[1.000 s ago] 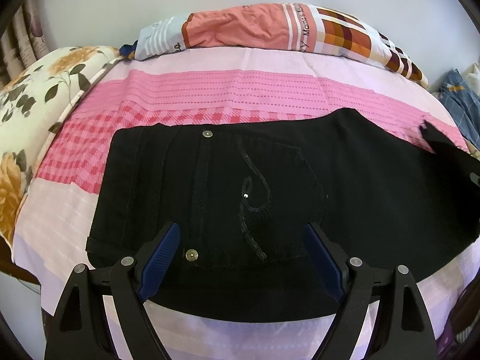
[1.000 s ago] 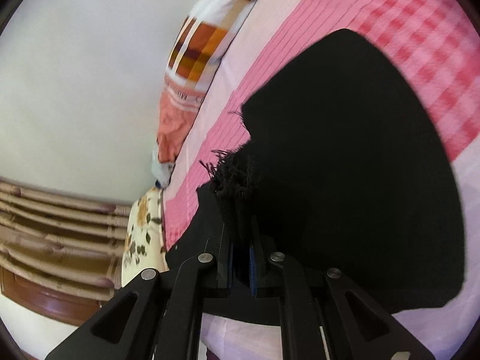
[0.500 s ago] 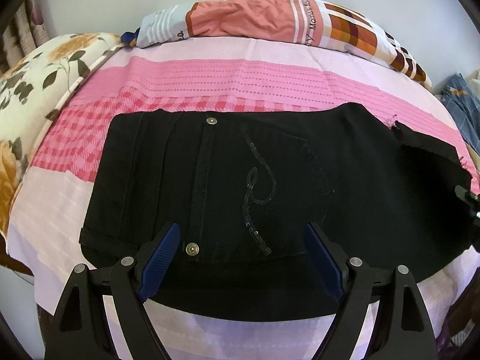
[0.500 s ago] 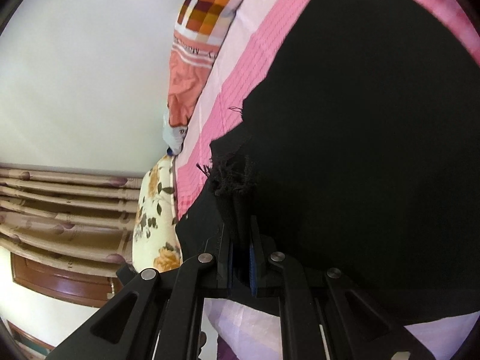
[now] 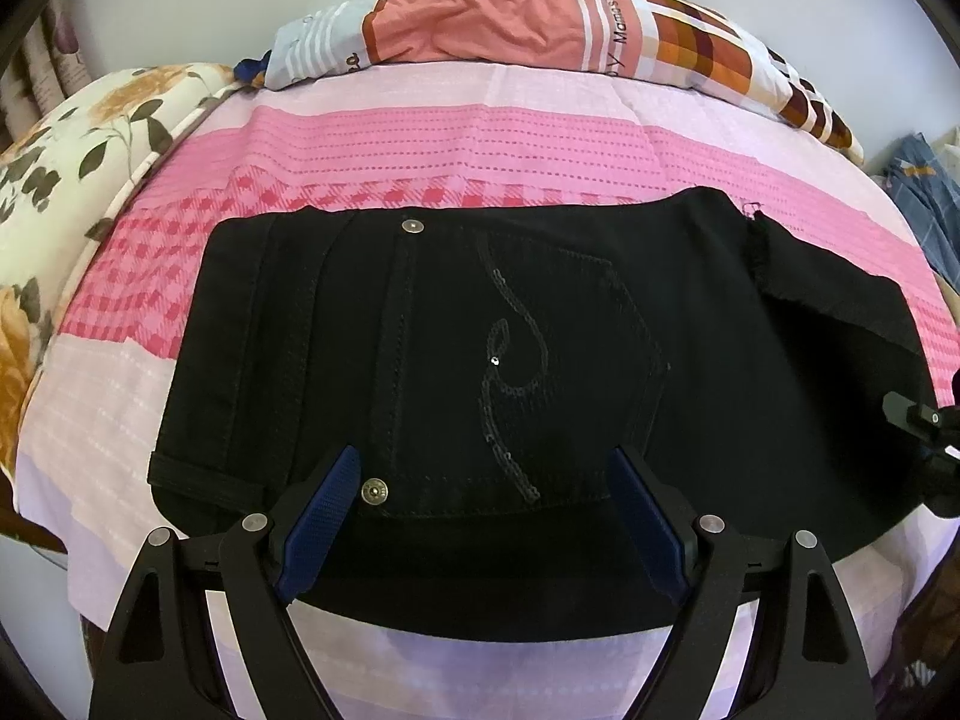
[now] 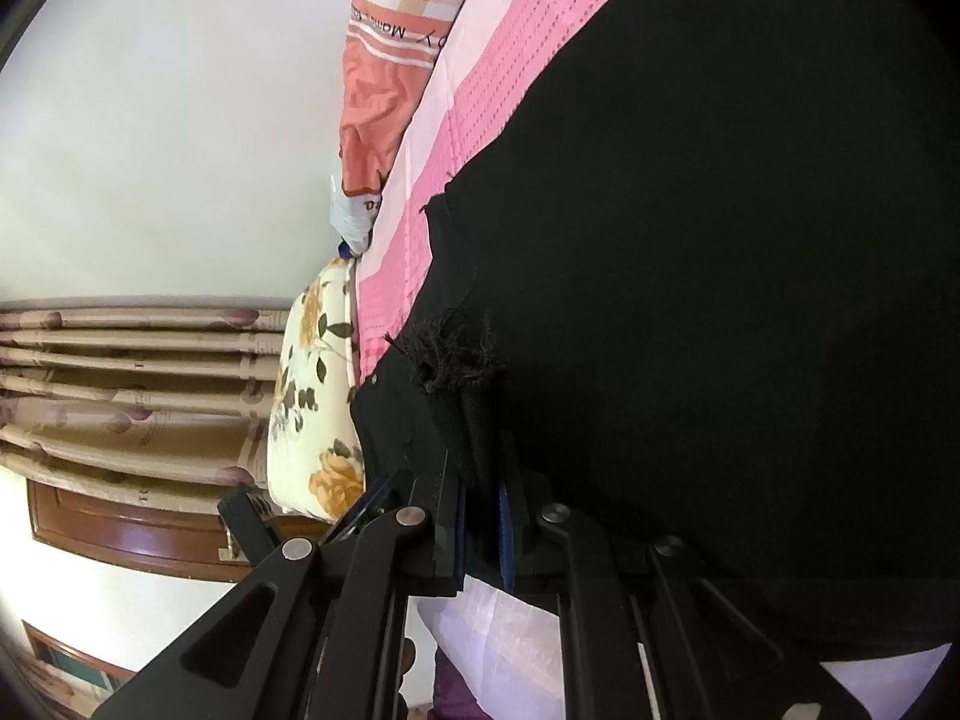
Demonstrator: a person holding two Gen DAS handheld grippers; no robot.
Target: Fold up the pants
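**Hem end carried over for the next fold**

The right gripper (image 6: 480, 480) has its fingers clamped together on the frayed hem end (image 6: 459, 354) of the black pants (image 5: 480, 360), the cloth pinched between the blue pads. The left gripper (image 5: 480, 516) hangs above the near edge of the garment with its fingers (image 5: 321, 516) wide apart and nothing between them, close to a metal rivet (image 5: 374, 491).

The pants lie flat across the bed, waistband to the left and a sequinned back pocket (image 5: 540, 360) facing up; the leg portion at the right is already doubled over the seat. The step in hand looks like laying the leg end over the body of the garment. Next, the hem probably wants lowering square with the layer beneath before release, while the free gripper could steady or smooth the near edge.

The bed carries a pink and lilac checked sheet (image 5: 420, 144), a floral pillow (image 5: 90, 138) at the left and a striped orange pillow (image 5: 540, 24) along a pale wall. Pleated curtains (image 6: 132, 372) and brown wooden furniture show in the right wrist view.
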